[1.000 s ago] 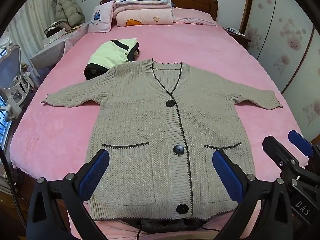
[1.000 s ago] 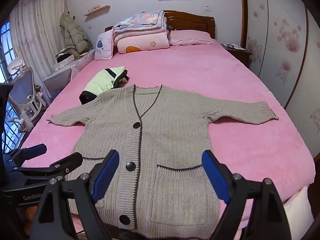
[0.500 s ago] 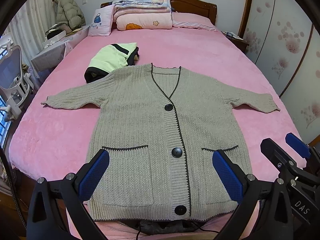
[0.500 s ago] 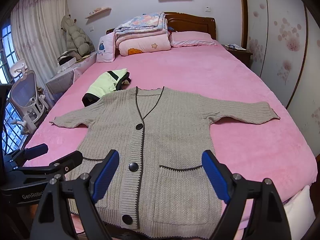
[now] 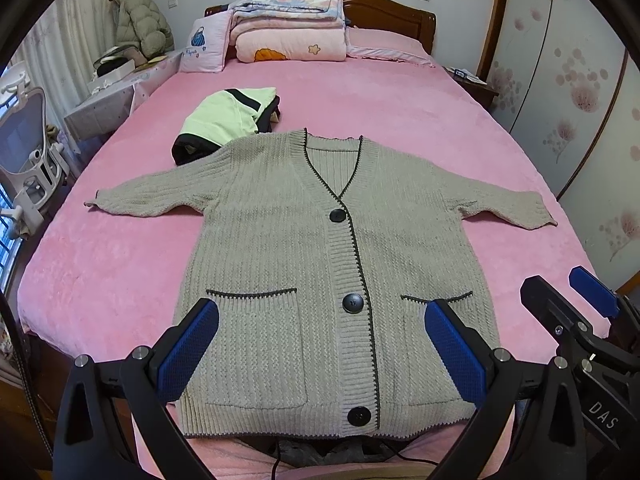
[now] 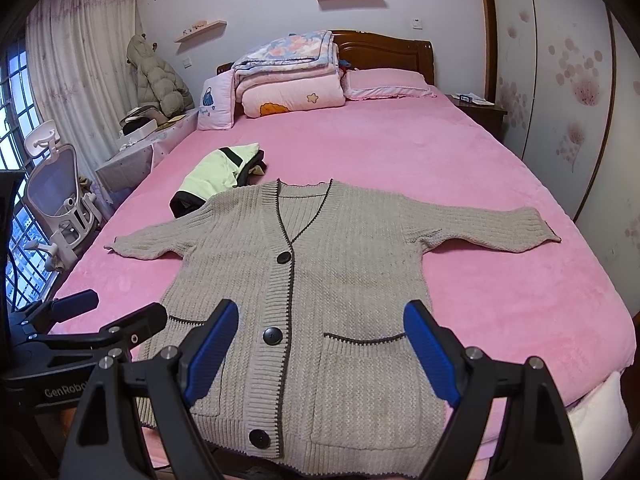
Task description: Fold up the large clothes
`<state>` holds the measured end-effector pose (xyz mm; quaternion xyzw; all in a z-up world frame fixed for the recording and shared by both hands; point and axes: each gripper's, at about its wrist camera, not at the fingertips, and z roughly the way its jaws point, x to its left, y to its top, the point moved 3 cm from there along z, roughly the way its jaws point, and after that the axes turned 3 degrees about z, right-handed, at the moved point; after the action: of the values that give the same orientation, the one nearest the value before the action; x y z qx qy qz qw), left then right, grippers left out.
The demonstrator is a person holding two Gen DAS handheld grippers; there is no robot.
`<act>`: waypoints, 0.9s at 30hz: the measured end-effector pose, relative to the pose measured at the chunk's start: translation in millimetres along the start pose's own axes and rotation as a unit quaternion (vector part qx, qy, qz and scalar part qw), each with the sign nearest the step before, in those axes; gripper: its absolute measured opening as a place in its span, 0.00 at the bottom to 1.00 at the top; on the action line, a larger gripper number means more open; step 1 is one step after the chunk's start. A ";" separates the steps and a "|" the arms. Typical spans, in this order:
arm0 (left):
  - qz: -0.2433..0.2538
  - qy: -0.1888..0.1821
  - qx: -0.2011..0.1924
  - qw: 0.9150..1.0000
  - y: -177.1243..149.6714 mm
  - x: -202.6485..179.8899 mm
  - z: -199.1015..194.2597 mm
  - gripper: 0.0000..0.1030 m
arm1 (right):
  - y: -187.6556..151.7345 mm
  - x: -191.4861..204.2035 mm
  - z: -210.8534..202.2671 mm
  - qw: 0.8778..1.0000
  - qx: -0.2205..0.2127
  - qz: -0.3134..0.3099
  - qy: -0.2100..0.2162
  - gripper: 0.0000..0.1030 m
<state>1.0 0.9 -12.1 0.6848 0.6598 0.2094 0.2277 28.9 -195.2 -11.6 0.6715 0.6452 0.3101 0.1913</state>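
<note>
A beige knit cardigan (image 5: 320,248) with dark trim and three dark buttons lies flat, front up, on the pink bed (image 5: 380,120), both sleeves spread out. It also shows in the right wrist view (image 6: 320,280). My left gripper (image 5: 320,344) is open and empty, held above the cardigan's hem. My right gripper (image 6: 320,352) is open and empty, also above the hem; it shows at the right edge of the left wrist view (image 5: 568,300). The left gripper shows at the left of the right wrist view (image 6: 108,312).
A folded light-green and black garment (image 5: 228,120) lies on the bed beside the cardigan's left shoulder. Stacked quilts and pillows (image 5: 288,28) sit at the headboard. A white office chair (image 6: 56,200) and a desk stand left of the bed, a wardrobe (image 5: 580,80) right.
Both grippers have tilted slightly upward, so the cardigan sits lower in both views. Nothing on the bed has moved.
</note>
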 end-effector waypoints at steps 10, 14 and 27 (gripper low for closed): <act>0.003 0.007 -0.005 1.000 -3.9 2.7 -4.6 0.99 | -0.2 3.4 -3.8 1.000 -0.001 0.000 0.005 0.83; 0.000 0.005 0.000 1.000 -4.8 4.2 -4.9 0.99 | -0.8 4.2 -4.3 1.000 0.000 0.001 0.007 0.83; -0.008 0.010 0.002 1.000 -4.6 3.4 -7.9 0.99 | -5.1 8.9 -4.6 1.000 -0.003 -0.009 0.006 0.83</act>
<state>-7.3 4.6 -8.5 0.6775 0.6681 0.2136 0.2213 21.8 -186.6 -10.1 0.6632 0.6516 0.3140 0.1922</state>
